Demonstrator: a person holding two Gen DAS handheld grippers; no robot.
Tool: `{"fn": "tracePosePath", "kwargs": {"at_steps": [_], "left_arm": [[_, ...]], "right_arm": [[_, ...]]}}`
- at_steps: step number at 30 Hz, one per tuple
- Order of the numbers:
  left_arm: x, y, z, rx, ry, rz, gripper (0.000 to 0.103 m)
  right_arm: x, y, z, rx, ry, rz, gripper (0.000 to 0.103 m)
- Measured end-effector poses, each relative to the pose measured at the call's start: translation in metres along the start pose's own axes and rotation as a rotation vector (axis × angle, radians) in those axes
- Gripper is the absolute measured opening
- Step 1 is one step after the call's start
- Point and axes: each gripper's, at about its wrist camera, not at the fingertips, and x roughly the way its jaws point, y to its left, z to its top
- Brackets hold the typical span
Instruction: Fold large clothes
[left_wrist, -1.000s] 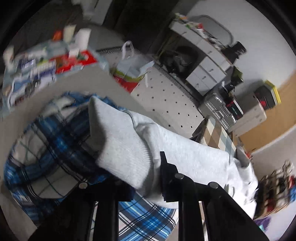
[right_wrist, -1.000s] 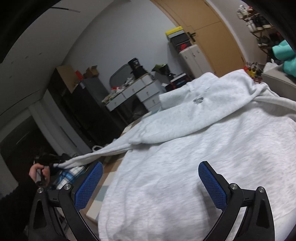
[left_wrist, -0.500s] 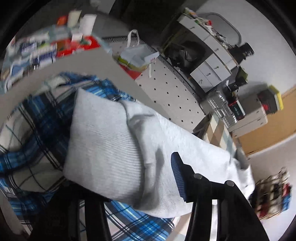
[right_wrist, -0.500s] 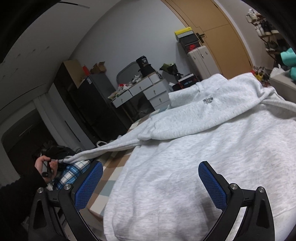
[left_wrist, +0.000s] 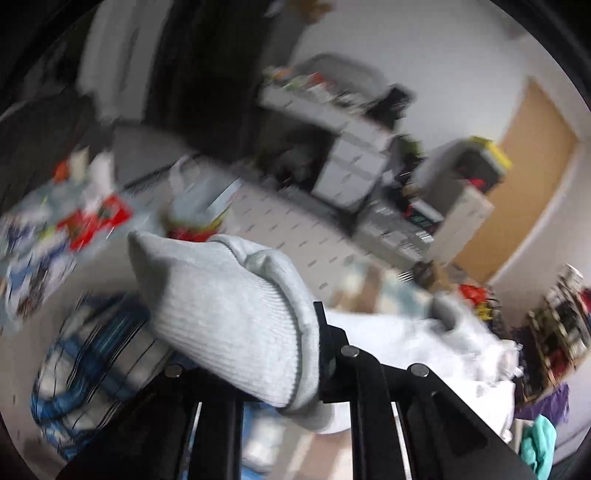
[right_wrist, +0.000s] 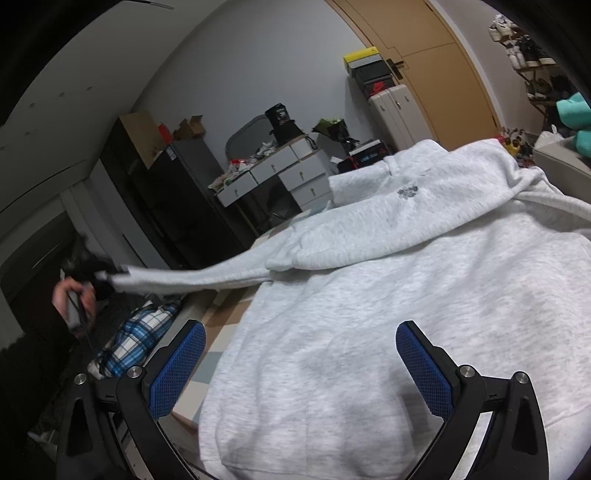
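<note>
Lived-in home bedroom, white drawer unit (right_wrist: 291, 173) cluttered on top at centre, shoeboxes (right_wrist: 369, 72) stacked on a pale cabinet, wooden door (right_wrist: 443, 62) upper right, shoe rack (right_wrist: 528, 55) far right, black fridge (right_wrist: 177, 206) left

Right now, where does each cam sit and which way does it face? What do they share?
Left wrist: on the left tool, looking forward and down; closed on the grey sweatshirt's ribbed cuff, blue plaid garment below, drawers and door behind. Only the tool's black fingers show.
Right wrist: on the right tool, blue pads wide open over the sweatshirt body, looking across the room; the person's hand holds the left tool at far left.
Shared: sleeve, plaid garment, drawers, wooden door.
</note>
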Motion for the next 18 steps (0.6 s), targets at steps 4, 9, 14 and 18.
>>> {"fn": "tracePosePath", "kwargs": {"at_steps": [4,9,14,18], "left_arm": [[-0.035,-0.09,0.02,0.168,-0.087,-0.177,0.009],[-0.046,-0.219,0.0,0.401,-0.046,-0.375,0.009],[-0.023,-0.338,-0.074,0.664,0.101,-0.503,0.009],[0.016,-0.405,-0.133,0.738,0.235,-0.55,0.009]], "right_arm": [[-0.006,-0.01,-0.001,0.025,-0.001,-0.025,0.103],[-0.017,-0.041,-0.013,0.11,0.011,-0.103,0.103],[-0.038,-0.065,-0.017,0.145,-0.039,-0.137,0.103],[-0.053,-0.068,-0.013,0.12,-0.107,-0.168,0.103]]}}
